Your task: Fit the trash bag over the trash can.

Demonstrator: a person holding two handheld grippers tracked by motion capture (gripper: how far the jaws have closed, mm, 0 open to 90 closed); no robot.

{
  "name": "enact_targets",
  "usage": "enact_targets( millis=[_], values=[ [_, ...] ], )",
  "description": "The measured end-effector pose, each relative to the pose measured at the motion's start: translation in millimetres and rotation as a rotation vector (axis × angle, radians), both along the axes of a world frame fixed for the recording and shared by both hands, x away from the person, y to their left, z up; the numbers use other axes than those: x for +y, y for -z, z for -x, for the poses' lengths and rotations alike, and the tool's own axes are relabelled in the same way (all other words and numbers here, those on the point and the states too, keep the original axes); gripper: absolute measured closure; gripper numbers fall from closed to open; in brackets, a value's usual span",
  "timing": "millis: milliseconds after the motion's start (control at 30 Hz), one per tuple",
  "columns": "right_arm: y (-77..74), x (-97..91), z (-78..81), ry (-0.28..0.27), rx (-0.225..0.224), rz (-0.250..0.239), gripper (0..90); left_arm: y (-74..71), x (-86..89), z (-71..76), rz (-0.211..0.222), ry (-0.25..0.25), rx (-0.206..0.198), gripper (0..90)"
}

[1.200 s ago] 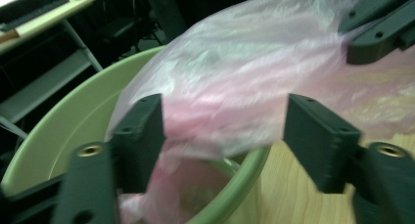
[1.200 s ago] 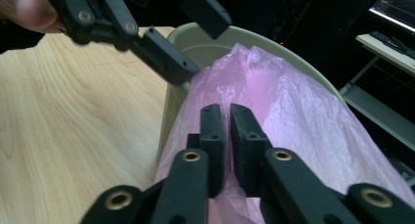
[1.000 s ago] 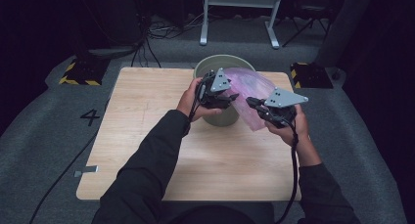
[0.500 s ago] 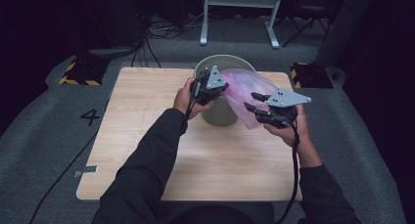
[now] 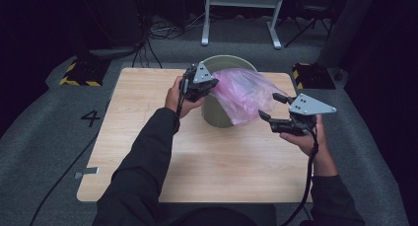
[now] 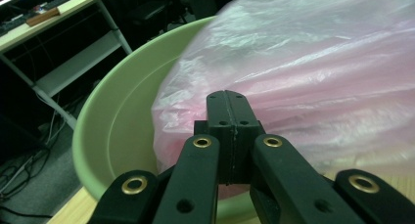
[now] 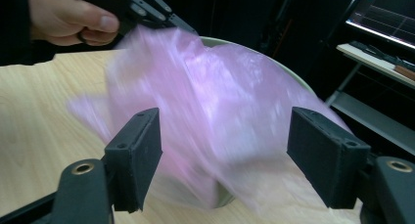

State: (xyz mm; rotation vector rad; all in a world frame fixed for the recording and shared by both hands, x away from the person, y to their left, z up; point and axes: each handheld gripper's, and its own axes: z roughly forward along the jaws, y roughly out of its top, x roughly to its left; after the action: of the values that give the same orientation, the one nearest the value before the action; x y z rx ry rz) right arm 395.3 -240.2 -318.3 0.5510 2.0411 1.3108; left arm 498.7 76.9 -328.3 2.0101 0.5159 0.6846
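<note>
Bag (image 5: 244, 94) sits in the green bucket (image 5: 213, 112) mid-worktop (image 5: 148, 137), pink film draped over the rim toward the right. High view: left hand-held gripper (image 5: 211, 86) at the near-left rim, right hand-held gripper (image 5: 271, 107) just beside the bag's loose flap, forearm low, jaws level.

Left gripper view: jaws fully closed, pinching bag film at the rim.

Right gripper view: jaws have just been opening, now wide; film lies ahead, not pinched.

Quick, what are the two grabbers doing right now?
Left gripper: jaws shut on the pink plastic bag at the green bin.
Right gripper: jaws open, just been opening, holding nothing.
</note>
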Motion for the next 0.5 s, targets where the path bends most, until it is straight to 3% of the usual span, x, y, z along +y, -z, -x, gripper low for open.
enact_targets(
  millis=[167, 200, 300, 333, 433, 467, 500],
  values=[
    [8.9, -3.2, 10.2, -0.04, -0.012, 0.009, 32.2, 0.3, 5.0, -0.8, 0.009, -0.009, 0.008, 90.0],
    [12.6, -1.4, 14.3, -0.056, -0.007, 0.01, 37.4, 0.5, 5.7, -0.9, 0.012, -0.01, 0.01, 90.0],
    [17.6, 3.1, 16.7, -0.098, 0.013, 0.011, 39.3, 0.9, 7.7, -0.8, 0.008, -0.016, 0.007, 90.0],
    [22.6, 10.5, 18.5, -0.114, 0.02, 0.044, 38.6, 1.2, 8.5, -0.4, 0.012, -0.02, 0.006, 90.0],
    [24.9, 17.1, 18.5, -0.103, 0.009, 0.063, 36.9, 1.8, 9.1, -0.2, 0.009, -0.021, 0.005, 90.0],
    [24.1, 21.1, 17.4, -0.072, -0.031, 0.07, 37.8, 2.2, 10.2, 0.2, 0.009, -0.023, 0.004, 90.0],
    [24.1, 21.1, 17.4, -0.072, -0.031, 0.07, 37.8, 2.2, 10.2, 0.2, 0.009, -0.023, 0.004, 90.0]
  ],
)
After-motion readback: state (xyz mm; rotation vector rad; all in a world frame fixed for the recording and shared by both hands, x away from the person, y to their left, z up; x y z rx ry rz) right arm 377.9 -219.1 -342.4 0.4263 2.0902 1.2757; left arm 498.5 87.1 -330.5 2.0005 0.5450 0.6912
